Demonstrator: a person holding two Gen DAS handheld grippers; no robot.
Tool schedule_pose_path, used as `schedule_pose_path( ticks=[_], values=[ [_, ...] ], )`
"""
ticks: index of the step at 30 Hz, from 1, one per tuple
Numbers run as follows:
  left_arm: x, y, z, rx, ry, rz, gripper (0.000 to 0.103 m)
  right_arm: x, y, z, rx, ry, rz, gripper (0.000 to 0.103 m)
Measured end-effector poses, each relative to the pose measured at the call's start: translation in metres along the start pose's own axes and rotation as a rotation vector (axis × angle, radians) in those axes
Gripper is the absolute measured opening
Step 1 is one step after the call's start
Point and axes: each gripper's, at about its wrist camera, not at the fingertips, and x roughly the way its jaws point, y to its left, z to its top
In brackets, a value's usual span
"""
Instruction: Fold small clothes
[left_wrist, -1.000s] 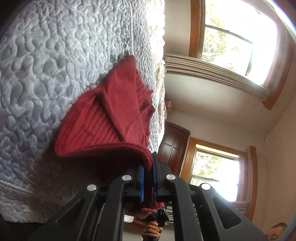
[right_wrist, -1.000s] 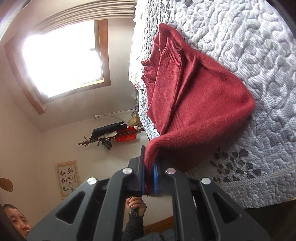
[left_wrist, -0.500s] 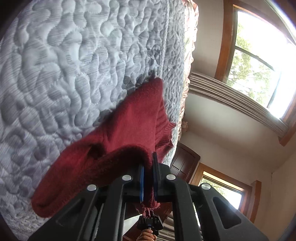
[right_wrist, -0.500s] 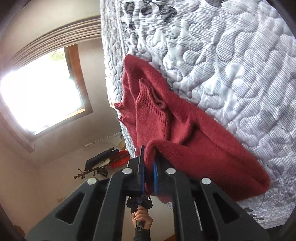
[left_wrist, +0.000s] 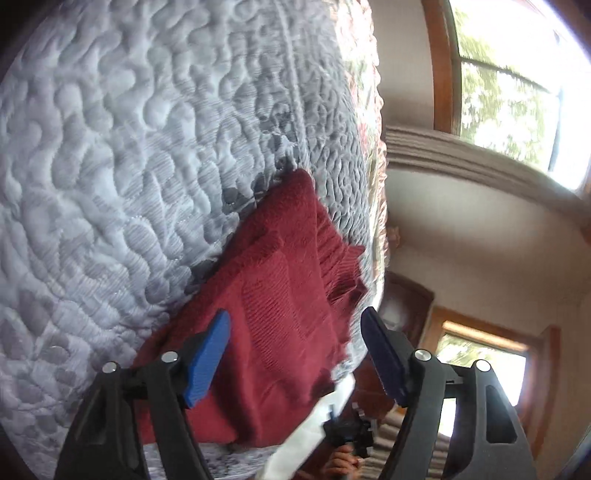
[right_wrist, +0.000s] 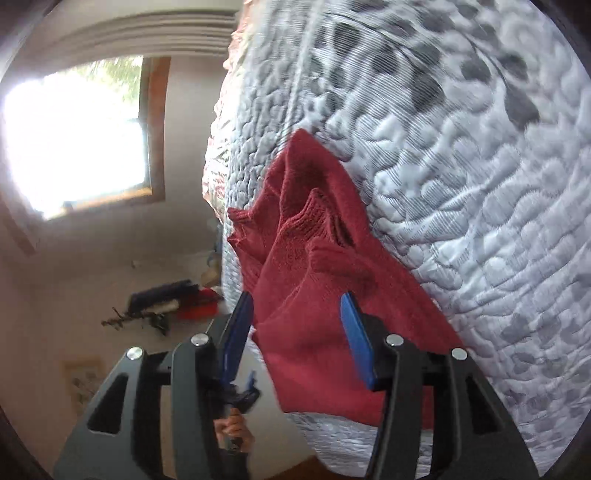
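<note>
Nearest the left wrist lens, the left gripper (left_wrist: 293, 354) has its blue-padded jaws spread wide, gripping nothing; the red knit sweater (left_wrist: 280, 317) shows in the gap between them, apparently lying beyond the tips. Same on the other side: the right gripper (right_wrist: 297, 341) has its jaws spread wide, empty, with the sweater (right_wrist: 332, 321) visible between and past them. No cloth pinched in either view.

Sweater lies bunched on the quilted bedspread (left_wrist: 129, 166), close to the bed's edge. Doubled over, several layers stacked. In the right wrist view a ribbed hem or cuff (right_wrist: 314, 218) stands up in a ridge near the middle and a loose corner juts toward the bed edge. Layers uneven, not flush.

Judgement: a fold has been laid down and let go; step in hand is to tidy and take the next fold. To do it well:
- pick the next grip points on an outer edge, not in the bunched middle; jaws should close over all layers of that edge, else the lower layer drags.
- flatten the raised ridge first, or the next fold locks in the lump.
- both grippers lift level and together so the crease runs straight.
- knit is soft and stretchy; pull gently.
- keep the bundle away from the bed edge; it could slide off.

Farther off: windows (left_wrist: 517, 92), room wall.
</note>
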Motion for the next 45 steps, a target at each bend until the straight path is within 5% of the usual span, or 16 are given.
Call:
schedule_pose_path(
  ticks=[5,12,19,21,22,25,31,35,40,45],
  values=[
    [0.016,-0.044,-0.025,0.399,0.089,0.318,0.081,0.026,0.058,-0.042,-0.553,0.025,-0.419,0.057],
    [0.055,-0.041,-0.036,0.555,0.152,0.477,0.081,0.094,0.074,-0.079,-0.921,0.094,-0.643,0.045],
    [0.081,-0.043,-0.032,0.607,0.154,0.538,0.081,0.122,0.077,-0.041,-0.941,0.039,-0.740,0.041],
    [0.080,-0.043,-0.032,0.593,0.147,0.520,0.081,0.127,0.070,-0.035,-0.912,0.069,-0.754,0.028],
    [0.079,-0.042,-0.033,0.589,0.144,0.517,0.081,0.123,0.067,-0.033,-0.906,0.078,-0.751,0.013],
    [0.072,-0.040,-0.035,0.586,0.140,0.517,0.081,0.109,0.068,-0.023,-0.882,0.062,-0.707,0.001],
    [0.062,-0.042,-0.045,0.608,0.142,0.502,0.082,0.092,0.063,-0.002,-0.835,-0.011,-0.719,0.001],
    [0.076,-0.031,-0.052,0.637,0.176,0.605,0.082,0.108,0.050,0.004,-0.783,0.009,-0.736,0.003],
    [0.071,-0.040,-0.052,0.679,0.131,0.634,0.082,0.077,0.060,0.004,-0.681,-0.039,-0.596,0.030],
    [0.080,-0.065,-0.047,0.755,0.108,0.608,0.085,0.057,0.053,0.000,-0.672,-0.014,-0.595,0.031]
  ],
)
